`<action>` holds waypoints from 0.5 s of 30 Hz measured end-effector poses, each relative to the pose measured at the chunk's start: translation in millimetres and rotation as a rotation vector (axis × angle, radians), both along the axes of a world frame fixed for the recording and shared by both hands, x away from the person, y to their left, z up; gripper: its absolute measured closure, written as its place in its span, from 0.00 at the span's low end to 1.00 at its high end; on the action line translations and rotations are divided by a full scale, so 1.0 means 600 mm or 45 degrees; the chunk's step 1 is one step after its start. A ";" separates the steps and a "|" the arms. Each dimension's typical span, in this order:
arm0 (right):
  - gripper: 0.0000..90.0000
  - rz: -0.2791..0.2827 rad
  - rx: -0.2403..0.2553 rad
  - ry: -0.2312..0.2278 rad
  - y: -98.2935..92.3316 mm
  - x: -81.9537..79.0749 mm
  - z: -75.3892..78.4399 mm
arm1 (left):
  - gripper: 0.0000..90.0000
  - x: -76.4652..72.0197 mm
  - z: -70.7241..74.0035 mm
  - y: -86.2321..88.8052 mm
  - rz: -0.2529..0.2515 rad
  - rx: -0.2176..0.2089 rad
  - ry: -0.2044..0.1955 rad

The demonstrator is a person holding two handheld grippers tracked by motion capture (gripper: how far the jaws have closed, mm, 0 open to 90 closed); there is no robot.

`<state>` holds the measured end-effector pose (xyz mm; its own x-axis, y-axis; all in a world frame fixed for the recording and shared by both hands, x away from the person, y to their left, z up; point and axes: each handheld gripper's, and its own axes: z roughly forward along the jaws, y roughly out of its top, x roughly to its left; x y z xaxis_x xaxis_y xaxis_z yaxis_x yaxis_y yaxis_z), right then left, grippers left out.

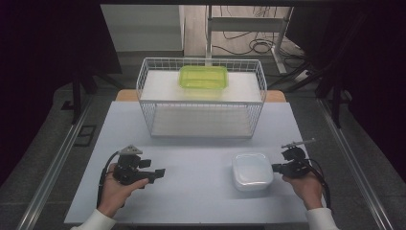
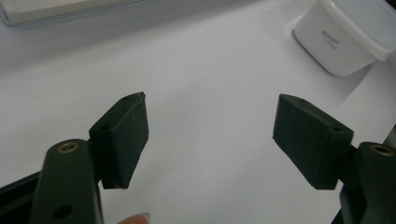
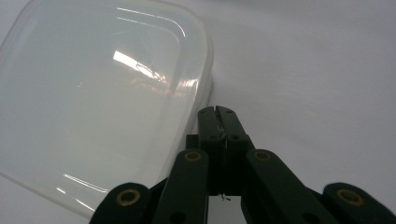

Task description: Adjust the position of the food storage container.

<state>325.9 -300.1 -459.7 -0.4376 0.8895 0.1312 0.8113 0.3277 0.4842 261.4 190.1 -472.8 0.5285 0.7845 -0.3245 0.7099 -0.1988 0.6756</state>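
Note:
A white lidded plastic container sits on the table at the front right; it appears in the left gripper view and its lid fills much of the right gripper view. My right gripper is shut with nothing between its pads, its tips right beside the container's edge; contact cannot be told. My left gripper rests low over the table at the front left, jaws open and empty, pointing toward the container.
A white wire basket stands at the back of the table with a green lidded container on its upper shelf. Bare tabletop lies between the two grippers. Cables trail from both hands.

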 end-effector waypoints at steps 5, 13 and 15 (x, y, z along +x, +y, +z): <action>0.99 0.048 0.007 0.013 0.025 -0.003 -0.004 | 0.29 0.000 0.000 0.001 0.001 0.002 -0.002; 0.99 0.122 0.040 0.042 0.059 -0.010 -0.008 | 0.29 0.000 0.001 0.002 0.002 0.001 -0.003; 0.99 0.137 0.042 0.045 0.068 -0.012 -0.009 | 0.29 0.000 0.001 0.002 0.000 0.002 -0.001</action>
<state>318.8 -259.6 -464.9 -0.5249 0.8327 0.1765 0.7890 0.3981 0.4680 261.2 191.2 -472.4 0.5288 0.7850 -0.3227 0.7093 -0.2000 0.6759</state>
